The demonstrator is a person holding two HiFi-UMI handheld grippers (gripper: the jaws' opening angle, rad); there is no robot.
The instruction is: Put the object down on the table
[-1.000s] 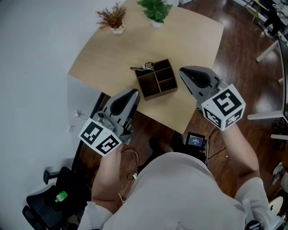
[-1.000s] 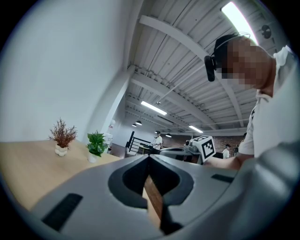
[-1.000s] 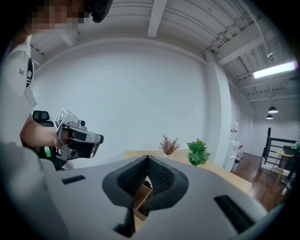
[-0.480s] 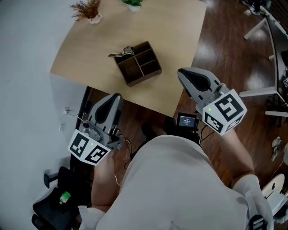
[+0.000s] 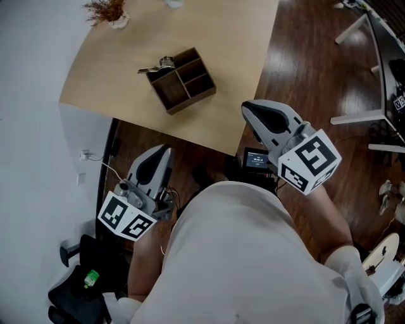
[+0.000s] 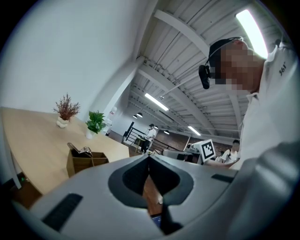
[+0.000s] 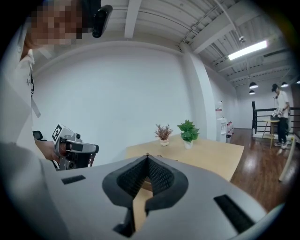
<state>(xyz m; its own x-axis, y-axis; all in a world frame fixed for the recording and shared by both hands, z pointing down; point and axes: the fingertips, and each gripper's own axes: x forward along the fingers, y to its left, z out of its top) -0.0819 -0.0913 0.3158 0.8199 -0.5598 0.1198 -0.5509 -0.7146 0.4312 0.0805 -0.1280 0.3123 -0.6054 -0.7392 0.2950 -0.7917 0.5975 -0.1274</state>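
Now left gripper (image 5: 166, 149) and right gripper (image 5: 247, 108) farther back from table (image 5: 120, 63), jaws together, empty.

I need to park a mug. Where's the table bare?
Bare: table right of the wooden box, and between box and near edge. Busiest at the far edge, by the dried plant.

Left claw (image 6: 149, 156) closed (empty); wooden box (image 6: 84, 162) beyond.

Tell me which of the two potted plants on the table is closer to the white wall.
The reddish-brown dried-looking plant: it stands at the corner of the table beside the wall. The leafy green plant sits farther along, toward the open room.
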